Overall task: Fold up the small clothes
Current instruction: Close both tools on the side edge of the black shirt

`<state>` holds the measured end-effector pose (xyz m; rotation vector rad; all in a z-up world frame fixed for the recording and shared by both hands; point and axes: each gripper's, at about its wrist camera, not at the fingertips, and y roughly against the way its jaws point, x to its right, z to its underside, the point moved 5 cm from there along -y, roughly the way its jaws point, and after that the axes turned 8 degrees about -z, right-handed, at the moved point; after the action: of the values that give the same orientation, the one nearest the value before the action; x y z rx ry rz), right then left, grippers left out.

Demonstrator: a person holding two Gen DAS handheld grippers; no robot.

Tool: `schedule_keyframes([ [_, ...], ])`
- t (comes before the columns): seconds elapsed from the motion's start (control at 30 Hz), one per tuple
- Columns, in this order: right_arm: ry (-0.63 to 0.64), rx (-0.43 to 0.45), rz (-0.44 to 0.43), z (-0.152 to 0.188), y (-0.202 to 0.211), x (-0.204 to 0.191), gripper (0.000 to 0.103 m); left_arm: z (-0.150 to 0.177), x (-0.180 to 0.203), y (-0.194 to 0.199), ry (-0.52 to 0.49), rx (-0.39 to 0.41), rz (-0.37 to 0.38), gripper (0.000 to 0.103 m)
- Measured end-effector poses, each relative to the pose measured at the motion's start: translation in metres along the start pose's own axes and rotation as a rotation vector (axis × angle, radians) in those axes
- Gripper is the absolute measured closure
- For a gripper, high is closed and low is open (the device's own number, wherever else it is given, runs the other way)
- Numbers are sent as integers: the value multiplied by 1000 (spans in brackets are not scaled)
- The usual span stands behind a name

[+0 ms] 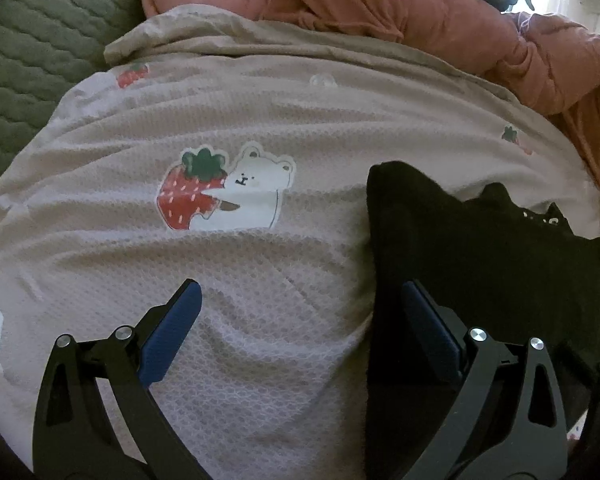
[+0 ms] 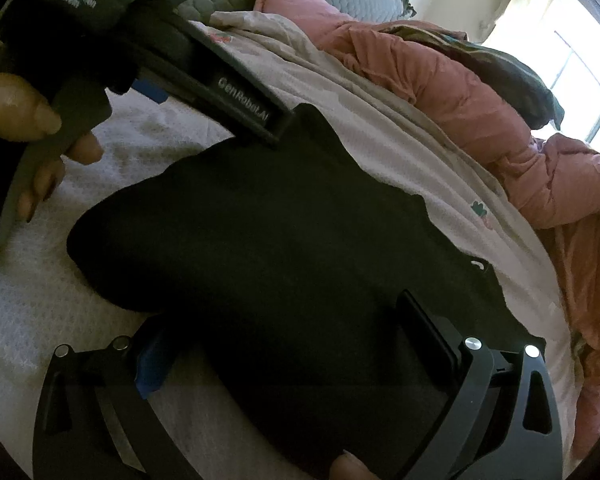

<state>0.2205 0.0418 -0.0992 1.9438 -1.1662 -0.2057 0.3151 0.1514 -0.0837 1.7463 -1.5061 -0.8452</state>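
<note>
A black cloth (image 2: 284,240) lies on the bed sheet (image 1: 260,120), which has a bear hugging a strawberry (image 1: 224,188) printed on it. The left gripper (image 1: 300,312) is wide apart at the cloth's edge. Its body reads "GenRobot.AI" (image 2: 243,99). The right gripper (image 2: 284,344) is wide apart over the cloth. A pink blanket (image 2: 480,92) lies behind.

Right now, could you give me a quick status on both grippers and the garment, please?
Left gripper open, at black garment's edge. Right gripper open, garment between its fingers. Garment flat on the printed sheet. Nothing in the way.
</note>
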Motion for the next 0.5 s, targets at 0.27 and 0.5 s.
schedule_keyframes([
  [0.27,23,51,36,0,14,-4,22,4,-4,0,14,-17,33,10],
  [0.5,-92,84,-59,-1,28,7,54,6,-8,1,41,-22,64,10],
])
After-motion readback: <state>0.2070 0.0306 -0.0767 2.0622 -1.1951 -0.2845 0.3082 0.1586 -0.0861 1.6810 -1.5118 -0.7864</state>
